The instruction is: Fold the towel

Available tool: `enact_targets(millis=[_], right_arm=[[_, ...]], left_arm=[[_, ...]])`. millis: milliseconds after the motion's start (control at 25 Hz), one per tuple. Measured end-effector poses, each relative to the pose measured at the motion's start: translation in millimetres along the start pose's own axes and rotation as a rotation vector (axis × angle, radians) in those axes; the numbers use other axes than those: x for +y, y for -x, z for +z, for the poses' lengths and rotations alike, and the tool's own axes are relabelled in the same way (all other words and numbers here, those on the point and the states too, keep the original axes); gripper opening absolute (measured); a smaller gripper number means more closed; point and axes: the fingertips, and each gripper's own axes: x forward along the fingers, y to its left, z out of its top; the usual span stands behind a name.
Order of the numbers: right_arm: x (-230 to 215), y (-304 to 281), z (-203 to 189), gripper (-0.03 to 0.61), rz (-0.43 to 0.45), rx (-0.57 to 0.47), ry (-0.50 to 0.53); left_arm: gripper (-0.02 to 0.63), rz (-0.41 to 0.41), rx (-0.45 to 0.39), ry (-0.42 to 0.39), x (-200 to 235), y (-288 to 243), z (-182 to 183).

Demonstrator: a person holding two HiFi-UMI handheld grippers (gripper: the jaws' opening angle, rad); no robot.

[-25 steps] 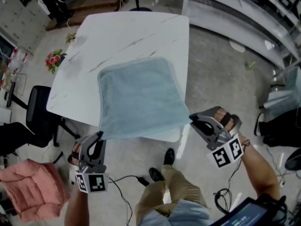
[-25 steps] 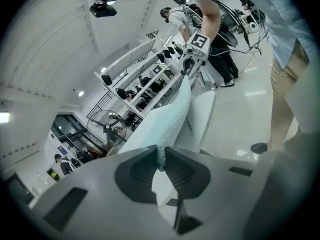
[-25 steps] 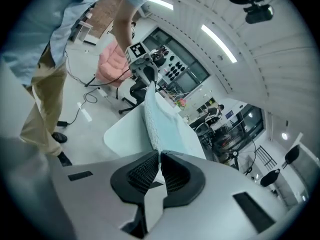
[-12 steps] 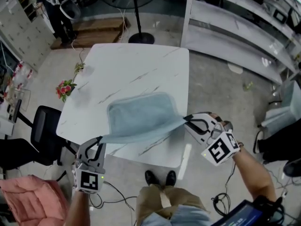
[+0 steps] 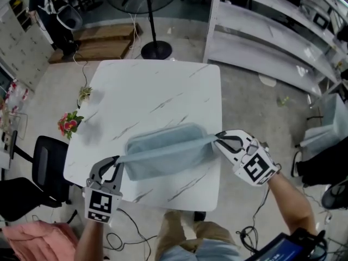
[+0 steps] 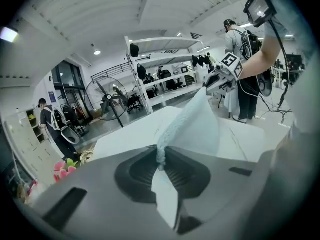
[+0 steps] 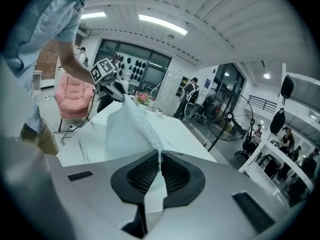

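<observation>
Both claws clenched on the towel's near corners, over the tabletop.
The left claw (image 5: 118, 160) pinches one corner of the pale blue towel (image 5: 163, 152) and the right claw (image 5: 216, 140) pinches the other. The edge between them is lifted and stretched taut above the near half of the white marbled tabletop (image 5: 155, 94), while the towel's far part rests on that surface. Past the tabletop's left edge stand pink flowers (image 5: 68, 125); farther off are a fan stand (image 5: 156, 50) and grey shelves (image 5: 255, 37).
</observation>
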Motion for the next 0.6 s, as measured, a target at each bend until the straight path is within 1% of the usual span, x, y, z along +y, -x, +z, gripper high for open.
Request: enact_targets(millis=[120,280,600], right_arm=[[-13,-11,-5,0.031,-0.001,0.021,-0.037],[-24,-29,-15,0.031,0.003,0.050,-0.077],[-30,-74,-47,0.031,0.048,0.124,-0.164]], left_arm=[[0.035,-0.030,0.021,0.021,9,-16,-1],[0.035,-0.070,0.058,0.046,18,-39,-11],[0.037,-0.140,0.155,0.094,28,-86,-49]])
